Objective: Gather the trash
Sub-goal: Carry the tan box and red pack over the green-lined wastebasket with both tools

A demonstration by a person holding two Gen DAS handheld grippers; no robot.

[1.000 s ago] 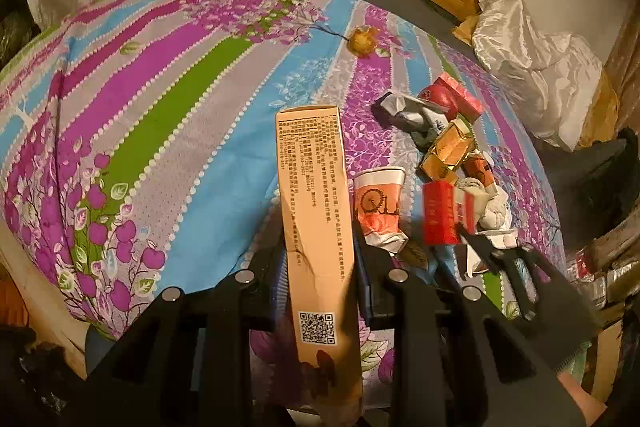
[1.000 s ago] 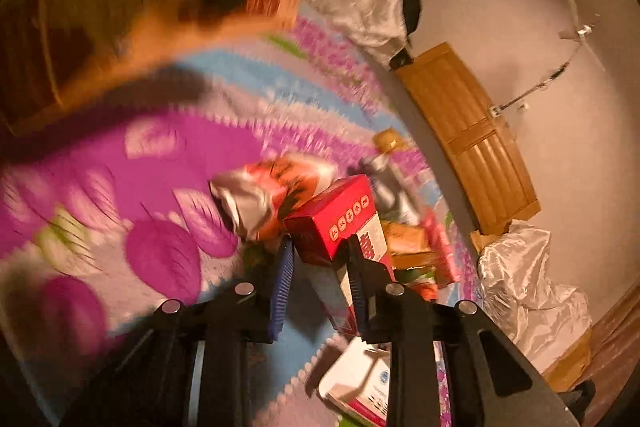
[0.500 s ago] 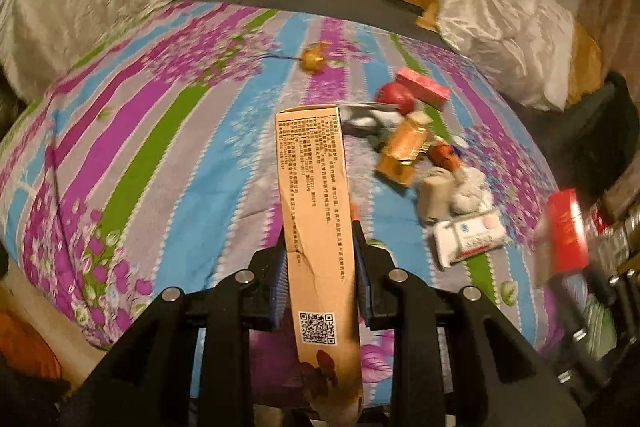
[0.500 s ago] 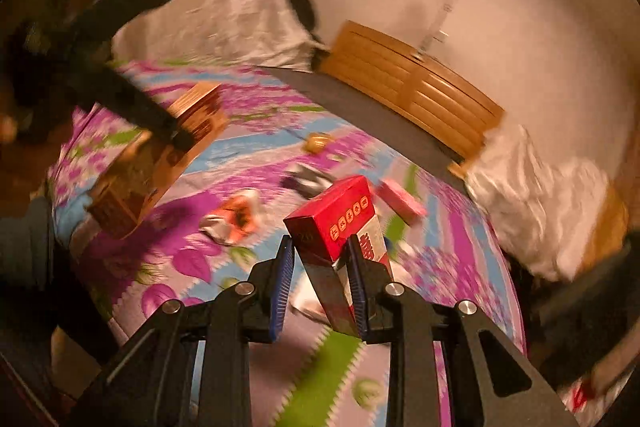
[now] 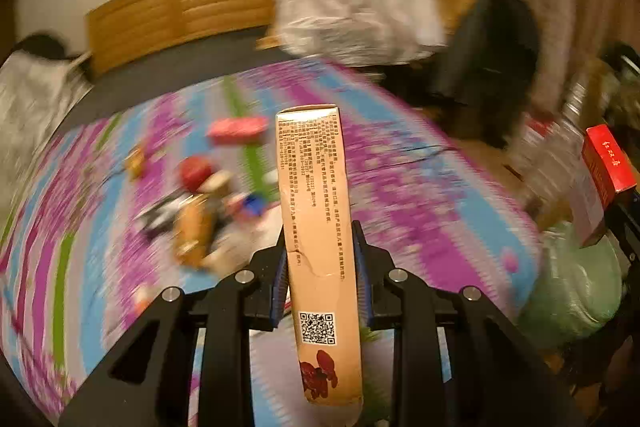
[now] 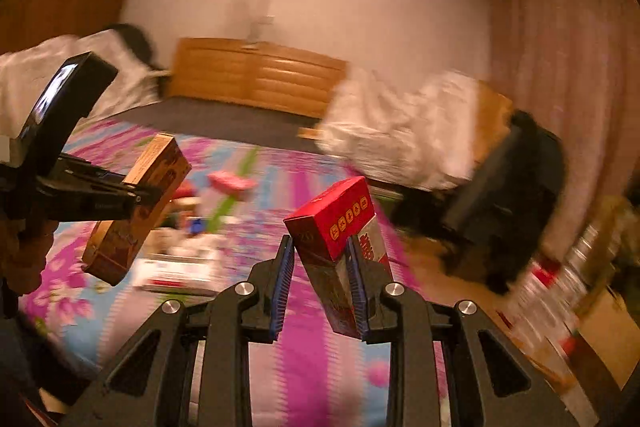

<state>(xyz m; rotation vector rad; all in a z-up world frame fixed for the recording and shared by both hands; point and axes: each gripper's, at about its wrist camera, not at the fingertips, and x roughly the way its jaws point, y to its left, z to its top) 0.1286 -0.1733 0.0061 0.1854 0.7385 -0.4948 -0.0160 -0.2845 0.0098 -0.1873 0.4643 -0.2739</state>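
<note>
My left gripper point(image 5: 320, 267) is shut on a long tan carton point(image 5: 316, 211) with printed text and a QR code, held above the bed. My right gripper point(image 6: 320, 271) is shut on a red box point(image 6: 336, 227), also held in the air. The red box shows at the right edge of the left wrist view point(image 5: 604, 167); the tan carton and left gripper show at the left of the right wrist view point(image 6: 136, 203). Several pieces of trash point(image 5: 200, 203) lie in a blurred heap on the flowered bedspread point(image 5: 400, 195), including a pink box point(image 5: 236, 131).
A green bag point(image 5: 572, 287) sits off the bed's right corner with clutter point(image 6: 560, 287) on the floor beyond. A dark chair point(image 6: 504, 195) stands by the curtain. A wooden headboard point(image 5: 180, 11) and white pillows point(image 5: 360, 7) lie at the far end.
Both grippers have swung to the right, away from the trash heap toward the bed's right side, each still holding its box. The views are motion-blurred.
</note>
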